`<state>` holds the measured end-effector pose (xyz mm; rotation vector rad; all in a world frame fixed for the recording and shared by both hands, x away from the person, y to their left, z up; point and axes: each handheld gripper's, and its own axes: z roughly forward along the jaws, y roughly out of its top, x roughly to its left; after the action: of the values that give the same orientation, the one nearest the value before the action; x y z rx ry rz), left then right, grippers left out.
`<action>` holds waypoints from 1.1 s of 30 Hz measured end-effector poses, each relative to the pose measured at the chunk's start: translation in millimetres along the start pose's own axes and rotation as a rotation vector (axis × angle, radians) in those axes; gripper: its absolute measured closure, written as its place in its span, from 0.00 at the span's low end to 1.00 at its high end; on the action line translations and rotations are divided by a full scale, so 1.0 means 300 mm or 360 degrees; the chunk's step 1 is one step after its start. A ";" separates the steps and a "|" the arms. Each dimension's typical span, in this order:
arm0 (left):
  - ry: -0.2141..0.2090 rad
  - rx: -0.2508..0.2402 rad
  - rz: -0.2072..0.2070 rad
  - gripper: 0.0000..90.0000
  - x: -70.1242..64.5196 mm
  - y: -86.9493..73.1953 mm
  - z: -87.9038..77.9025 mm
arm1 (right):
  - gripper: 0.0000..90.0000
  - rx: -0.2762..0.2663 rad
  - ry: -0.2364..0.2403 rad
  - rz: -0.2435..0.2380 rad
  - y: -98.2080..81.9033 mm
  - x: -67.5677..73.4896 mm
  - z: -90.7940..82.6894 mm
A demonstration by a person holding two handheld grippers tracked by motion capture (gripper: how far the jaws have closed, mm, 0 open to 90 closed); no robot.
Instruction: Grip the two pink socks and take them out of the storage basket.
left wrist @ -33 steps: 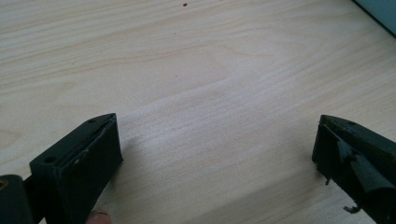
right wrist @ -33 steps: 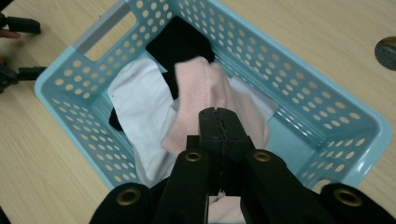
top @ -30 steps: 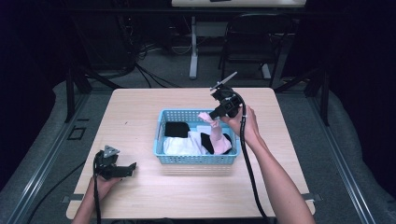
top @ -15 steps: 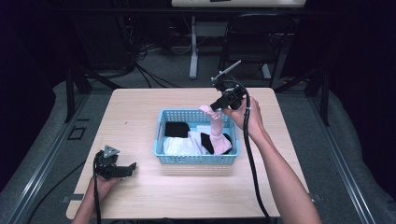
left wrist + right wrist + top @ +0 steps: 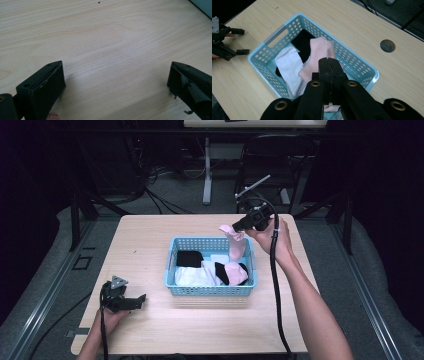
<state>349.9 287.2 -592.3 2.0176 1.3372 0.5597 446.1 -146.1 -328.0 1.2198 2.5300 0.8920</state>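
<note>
A light blue basket (image 5: 210, 290) (image 5: 359, 65) stands mid-table with a black sock (image 5: 189, 258) (image 5: 302, 42), a white sock (image 5: 192, 276) (image 5: 288, 63) and more pink and black fabric (image 5: 235, 272). My right gripper (image 5: 234, 227) (image 5: 329, 65) is raised over the basket's far right corner, shut on the top of a pink sock (image 5: 236, 246) (image 5: 320, 56) that hangs down toward the basket. My left gripper (image 5: 137, 301) (image 5: 116, 72) (image 5: 240, 41) rests on the table (image 5: 105, 37) at the front left, jaws wide open with nothing between them.
Bare wood surrounds the basket on all sides (image 5: 150, 235). A round cable hole (image 5: 387, 45) sits in the table near the far right edge. A chair (image 5: 270, 165) and cables stand on the floor beyond the table. The basket's corner (image 5: 205, 5) lies ahead of my left gripper.
My right gripper has risen and drifted right with the pink sock, drawing it up out of the basket. The left gripper has stayed put.
</note>
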 end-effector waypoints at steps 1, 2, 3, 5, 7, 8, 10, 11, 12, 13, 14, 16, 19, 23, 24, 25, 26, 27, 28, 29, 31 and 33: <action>0.0000 0.0000 0.0000 0.01 0.000 0.000 0.000 | 1.00 -0.0017 -0.0008 0.0002 -0.002 -0.005 -0.021; 0.0000 0.0000 0.0000 0.01 0.000 0.000 0.000 | 1.00 -0.0017 -0.0008 0.0002 -0.002 -0.005 -0.021; 0.0000 0.0000 0.0000 0.01 0.000 0.000 0.000 | 1.00 -0.0035 -0.0026 0.0001 -0.005 -0.011 -0.044; 0.0000 0.0000 -0.0001 0.01 0.000 0.000 0.000 | 1.00 -0.0039 -0.0035 0.0001 -0.006 -0.013 -0.057; 0.0000 0.0000 0.0000 0.01 0.000 0.000 0.000 | 1.00 -0.0039 -0.0078 -0.0014 -0.012 -0.017 -0.089; 0.0000 0.0000 0.0000 0.01 0.000 0.000 0.000 | 1.00 -0.0039 -0.0078 -0.0014 -0.012 -0.017 -0.089; 0.0000 0.0000 0.0001 0.01 0.000 0.000 0.000 | 1.00 -0.0033 -0.0104 -0.0022 -0.019 -0.023 -0.111; 0.0000 0.0000 0.0000 0.01 0.000 0.000 0.000 | 1.00 -0.0038 -0.0115 -0.0013 -0.027 -0.031 -0.126; 0.0000 0.0000 0.0000 0.01 0.000 0.000 0.000 | 1.00 -0.0038 -0.0115 -0.0013 -0.027 -0.031 -0.126; 0.0000 0.0000 -0.0001 0.01 0.000 0.000 0.000 | 1.00 -0.0041 -0.0122 -0.0011 -0.033 -0.037 -0.135; 0.0000 0.0000 0.0000 0.01 0.000 0.000 0.000 | 1.00 -0.0038 -0.0125 -0.0003 -0.038 -0.043 -0.143; 0.0000 0.0000 0.0000 0.01 0.000 0.000 0.000 | 1.00 -0.0036 -0.0145 0.0004 -0.052 -0.058 -0.162; 0.0000 0.0000 0.0000 0.01 0.000 0.000 0.000 | 1.00 -0.0044 -0.0181 0.0032 -0.088 -0.089 -0.196; 0.0000 0.0000 0.0000 0.01 0.000 0.000 0.000 | 1.00 -0.0055 -0.0205 0.0075 -0.131 -0.126 -0.223; 0.0000 0.0000 0.0000 0.01 0.000 0.000 0.000 | 1.00 -0.0055 -0.0205 0.0075 -0.131 -0.126 -0.223; 0.0000 0.0000 0.0000 0.01 0.000 0.000 0.000 | 1.00 -0.0046 -0.0217 0.0093 -0.154 -0.142 -0.235; 0.0000 0.0000 0.0000 0.01 0.000 0.000 0.000 | 1.00 -0.0046 -0.0217 0.0093 -0.154 -0.142 -0.235; 0.0000 0.0000 0.0000 0.01 0.000 0.000 0.000 | 1.00 -0.0043 -0.0228 0.0109 -0.179 -0.155 -0.246; 0.0000 0.0000 0.0000 0.01 0.000 0.000 0.000 | 1.00 -0.0043 -0.0228 0.0109 -0.179 -0.155 -0.246; 0.0000 -0.0001 -0.0001 0.01 0.000 0.000 0.000 | 1.00 -0.0041 -0.0239 0.0129 -0.205 -0.172 -0.253; 0.0000 -0.0001 -0.0001 0.01 0.000 0.000 0.000 | 1.00 -0.0031 -0.0253 0.0154 -0.235 -0.194 -0.254; 0.0000 -0.0001 -0.0001 0.01 0.000 0.000 0.001 | 1.00 -0.0030 -0.0256 0.0163 -0.245 -0.201 -0.253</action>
<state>350.1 287.1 -592.4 2.0167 1.3374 0.5600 406.0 -260.4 -316.2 1.3678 2.3475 0.8022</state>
